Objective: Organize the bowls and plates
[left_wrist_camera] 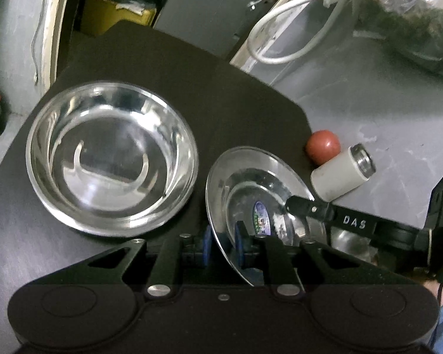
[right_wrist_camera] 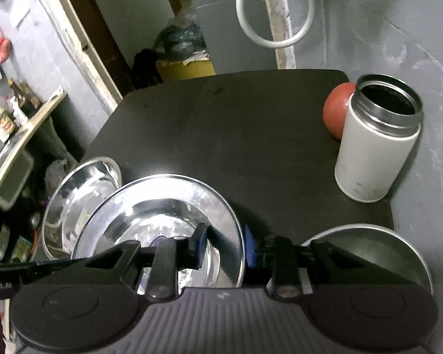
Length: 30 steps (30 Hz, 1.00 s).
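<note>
We see a black table (left_wrist_camera: 236,112) under both claws. Biggest item on it: a steel bowl (left_wrist_camera: 112,156), ahead and left of the left claw (left_wrist_camera: 223,246), sitting flat, empty, apart from the plate.

The steel plate (left_wrist_camera: 245,183) is tilted, lifted on edge. Left claw pinches its near rim: blue pads (left_wrist_camera: 239,242) sit on either side of the thin edge, pressed onto it. A sticker (left_wrist_camera: 261,214) shows on the plate's inner face.

From the right wrist view, the same plate (right_wrist_camera: 168,206) is directly ahead of the right claw (right_wrist_camera: 226,249), overlapping the bowl (right_wrist_camera: 73,194) behind-left. Right claw is spread: plate rim passes through the gap between the blue pads (right_wrist_camera: 202,243), no clear contact on either side. Its finger tip reaches over the plate in the left view.

A second steel dish (right_wrist_camera: 378,244) lies just right of the right claw, partly hidden by it.

A white flask (right_wrist_camera: 375,144), lid off, stands ahead-right at the table edge. A red ball (right_wrist_camera: 335,112) touches it from behind.
</note>
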Available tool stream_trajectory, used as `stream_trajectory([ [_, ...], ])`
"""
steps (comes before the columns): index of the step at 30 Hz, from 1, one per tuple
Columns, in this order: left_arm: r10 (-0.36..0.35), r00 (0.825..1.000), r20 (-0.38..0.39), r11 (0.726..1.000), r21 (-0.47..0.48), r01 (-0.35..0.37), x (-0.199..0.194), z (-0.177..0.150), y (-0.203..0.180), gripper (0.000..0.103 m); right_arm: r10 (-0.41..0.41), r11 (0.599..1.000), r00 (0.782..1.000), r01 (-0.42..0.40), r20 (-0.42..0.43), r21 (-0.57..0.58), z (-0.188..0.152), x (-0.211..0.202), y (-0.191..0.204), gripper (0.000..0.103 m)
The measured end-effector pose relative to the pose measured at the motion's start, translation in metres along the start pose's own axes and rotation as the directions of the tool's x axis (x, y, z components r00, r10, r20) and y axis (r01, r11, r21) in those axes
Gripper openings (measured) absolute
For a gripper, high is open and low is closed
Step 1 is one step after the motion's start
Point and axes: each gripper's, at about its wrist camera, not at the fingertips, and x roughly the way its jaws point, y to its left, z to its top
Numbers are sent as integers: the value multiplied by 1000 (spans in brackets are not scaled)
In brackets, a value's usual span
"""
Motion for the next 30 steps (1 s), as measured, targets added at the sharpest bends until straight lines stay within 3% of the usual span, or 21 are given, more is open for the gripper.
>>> stream_trajectory([
  [9, -24, 999, 45, 999, 24, 23, -21, 14, 5, 17, 7, 999, 998, -10, 58, 52, -1, -13, 14, 27],
  [18, 33, 995, 98, 999, 22, -35, -42, 40, 30, 16, 27, 999, 995, -31, 97, 41, 9, -8, 56, 25],
  [30, 86, 989, 123, 996, -26, -83, -51, 71, 83, 16, 32, 999, 997, -35, 74, 37, 9, 28, 111, 25],
])
